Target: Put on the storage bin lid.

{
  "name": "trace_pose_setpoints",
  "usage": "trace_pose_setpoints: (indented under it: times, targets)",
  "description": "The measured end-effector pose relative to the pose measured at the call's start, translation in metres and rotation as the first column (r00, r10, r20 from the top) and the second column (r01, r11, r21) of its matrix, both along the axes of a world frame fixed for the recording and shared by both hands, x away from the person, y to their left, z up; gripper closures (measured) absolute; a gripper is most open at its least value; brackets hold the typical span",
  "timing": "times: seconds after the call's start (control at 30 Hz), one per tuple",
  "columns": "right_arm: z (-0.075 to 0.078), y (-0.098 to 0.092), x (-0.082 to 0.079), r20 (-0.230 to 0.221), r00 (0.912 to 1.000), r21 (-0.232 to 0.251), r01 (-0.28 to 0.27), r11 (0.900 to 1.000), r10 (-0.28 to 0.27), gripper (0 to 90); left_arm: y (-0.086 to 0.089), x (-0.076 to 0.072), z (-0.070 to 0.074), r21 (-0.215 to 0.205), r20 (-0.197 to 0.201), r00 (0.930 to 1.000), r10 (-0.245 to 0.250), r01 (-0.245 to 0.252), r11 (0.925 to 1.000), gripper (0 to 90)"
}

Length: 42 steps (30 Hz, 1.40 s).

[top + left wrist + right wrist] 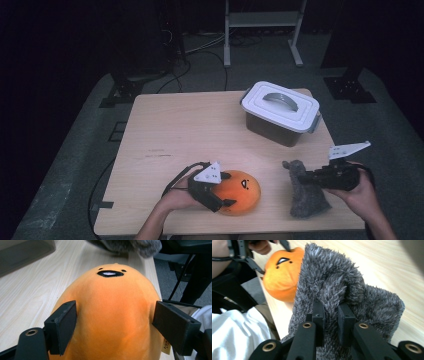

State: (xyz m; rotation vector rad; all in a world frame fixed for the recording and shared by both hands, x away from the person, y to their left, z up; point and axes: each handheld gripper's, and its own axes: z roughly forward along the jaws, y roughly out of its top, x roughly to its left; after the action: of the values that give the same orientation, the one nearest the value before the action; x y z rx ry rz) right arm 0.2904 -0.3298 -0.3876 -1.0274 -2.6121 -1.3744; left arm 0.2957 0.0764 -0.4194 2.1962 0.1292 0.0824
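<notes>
Down near the table's (165,130) front edge, the grey fuzzy cloth (306,192) hangs pinched in the right gripper (306,176), jaws nearly shut on a fold. Just left of it lies the orange plush (241,192); the left gripper (225,190) straddles it, pads apparently just off its sides. Behind the cloth stands a lidded white box (281,111).

An orange egg-shaped plush toy (241,192) with a small embroidered black face lies on the wooden table at the lower centre of the high view, its face pointing toward the upper right. To its right, a grey fuzzy cloth (306,196) stands bunched upright, lower right of centre.
</notes>
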Motion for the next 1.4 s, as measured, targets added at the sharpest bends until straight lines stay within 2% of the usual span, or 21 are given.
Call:
trace_pose_setpoints:
  times: [0.1, 0.23, 0.37, 0.47, 0.67, 0.83, 1.03, 1.2, 1.4]
  targets:
    - [0.004, -0.016, -0.002, 0.000, 0.9993, -0.027, 0.038, 0.999, -0.038, 78.3, 0.000, 0.000, -0.001, -0.001, -0.001, 1.0000, 0.000, 0.000, 1.0000, 18.1]
    - [0.002, -0.029, 0.001, -0.004, 0.9966, -0.102, 0.082, 0.991, -0.083, 78.2, -0.001, 0.000, -0.001, -0.001, 0.001, 1.0000, -0.001, 0.001, 1.0000, 17.4]
    - [-0.011, -0.035, 0.007, -0.034, 0.9922, -0.167, 0.113, 0.979, -0.120, 77.9, -0.001, 0.000, 0.000, 0.004, 0.003, 1.0000, -0.001, 0.001, 1.0000, 17.3]
    - [-0.026, -0.033, 0.013, -0.069, 0.9898, -0.187, 0.110, 0.976, -0.125, 77.0, -0.001, 0.000, 0.000, 0.005, 0.005, 1.0000, -0.001, 0.001, 1.0000, 17.3]
    - [-0.051, -0.019, 0.022, -0.123, 0.9875, -0.157, 0.079, 0.984, -0.099, 72.0, -0.002, -0.001, 0.001, 0.008, 0.007, 1.0000, -0.005, 0.005, 1.0000, 16.1]
    - [-0.058, -0.012, 0.025, -0.143, 0.9865, -0.122, 0.062, 0.991, -0.080, 63.4, -0.002, -0.001, 0.002, 0.003, 0.001, 1.0000, -0.003, 0.003, 1.0000, 15.3]
    - [-0.052, -0.009, 0.026, -0.130, 0.9896, -0.078, 0.051, 0.996, -0.061, 54.2, -0.001, -0.001, 0.007, -0.004, 0.004, 1.0000, -0.001, 0.001, 1.0000, 13.3]
    - [-0.039, -0.007, 0.031, -0.094, 0.9941, -0.018, 0.052, 0.998, -0.053, 45.9, 0.001, -0.002, 0.012, -0.023, 0.008, 0.9999, 0.012, -0.012, 0.9997, 11.7]
    - [-0.025, -0.003, 0.039, -0.066, 0.9968, 0.036, 0.048, 0.998, -0.046, 40.3, 0.006, 0.000, 0.015, -0.032, 0.009, 0.9993, 0.037, -0.037, 0.9988, 10.0]
